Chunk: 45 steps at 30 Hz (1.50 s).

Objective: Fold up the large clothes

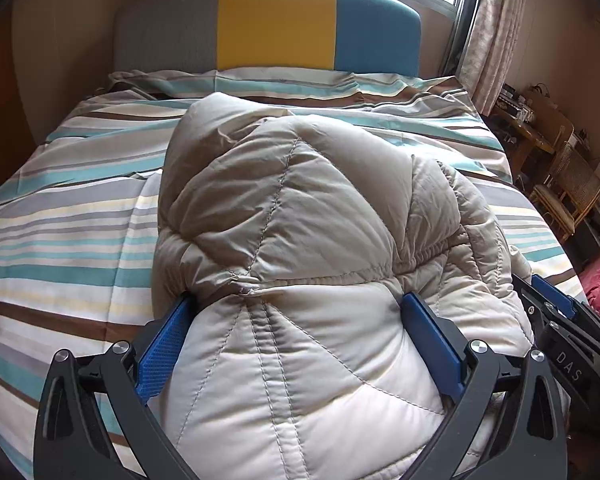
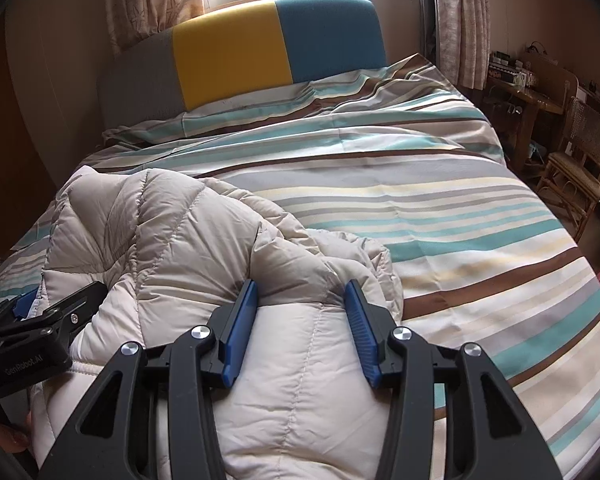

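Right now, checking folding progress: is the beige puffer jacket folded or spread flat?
Folded: the puffer jacket lies bunched in layers on the striped bedcover, one layer doubled over another.

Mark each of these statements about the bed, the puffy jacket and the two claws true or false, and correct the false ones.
1. A beige quilted jacket lies on the striped bedcover. True.
2. The left claw stands wide open around a bulge of the jacket. True.
3. The right claw is empty and points at bare bedcover. False: jacket fabric bulges between its blue pads, which press into it.
4. The headboard is plain white. False: it has grey, yellow and blue panels.
5. A wicker chair stands beside the bed. True.
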Motion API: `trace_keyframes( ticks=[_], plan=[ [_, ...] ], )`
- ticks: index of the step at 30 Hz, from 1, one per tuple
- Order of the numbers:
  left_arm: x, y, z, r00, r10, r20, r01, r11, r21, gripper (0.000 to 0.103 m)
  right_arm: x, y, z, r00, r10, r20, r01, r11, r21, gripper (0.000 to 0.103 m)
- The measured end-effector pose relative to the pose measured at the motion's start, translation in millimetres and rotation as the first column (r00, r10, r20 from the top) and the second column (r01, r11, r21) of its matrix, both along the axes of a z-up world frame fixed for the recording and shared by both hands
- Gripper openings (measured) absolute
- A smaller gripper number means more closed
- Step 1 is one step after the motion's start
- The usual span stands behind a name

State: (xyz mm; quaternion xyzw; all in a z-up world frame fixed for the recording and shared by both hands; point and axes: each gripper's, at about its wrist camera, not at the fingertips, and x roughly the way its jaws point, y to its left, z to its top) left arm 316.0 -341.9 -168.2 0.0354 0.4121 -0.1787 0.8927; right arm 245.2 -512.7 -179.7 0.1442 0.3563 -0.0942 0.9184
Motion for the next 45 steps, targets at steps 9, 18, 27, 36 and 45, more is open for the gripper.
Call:
trace_keyframes(
  ticks=[9,18,27,36,45],
  plan=[
    [6.4,-1.1,-17.1,1.0,0.009,0.003,-0.009,1.0,-0.006,0.1,17.2,0.9,-18.1,0.999,0.016,-0.033,-0.016,1.0,0.018,0.045],
    [2.6,-3.6,-10.7,0.999,0.037,0.01,-0.037,0.999,0.021,0.1,20.1,-0.4,-18.5,0.999,0.024,-0.025,-0.024,1.0,-0.002,0.045],
    [28.9,-6.1,38.5,0.993,0.115,0.002,-0.115,0.993,-0.014,0.1,19.8,-17.1,29.6,1.0,0.026,-0.015,-0.024,0.995,0.098,0.044],
    [43.7,-38.8,6.3,0.997,0.026,0.072,-0.038,0.982,0.185,0.1,46.1,-22.3,-7.1,0.998,-0.009,-0.054,0.014,0.995,0.104,0.042],
    [36.9,-41.2,-9.1,0.986,0.029,0.163,-0.062,0.977,0.202,0.1,40.0,-19.7,-24.8,0.997,-0.077,0.007,0.076,0.993,0.094,0.043]
  ],
)
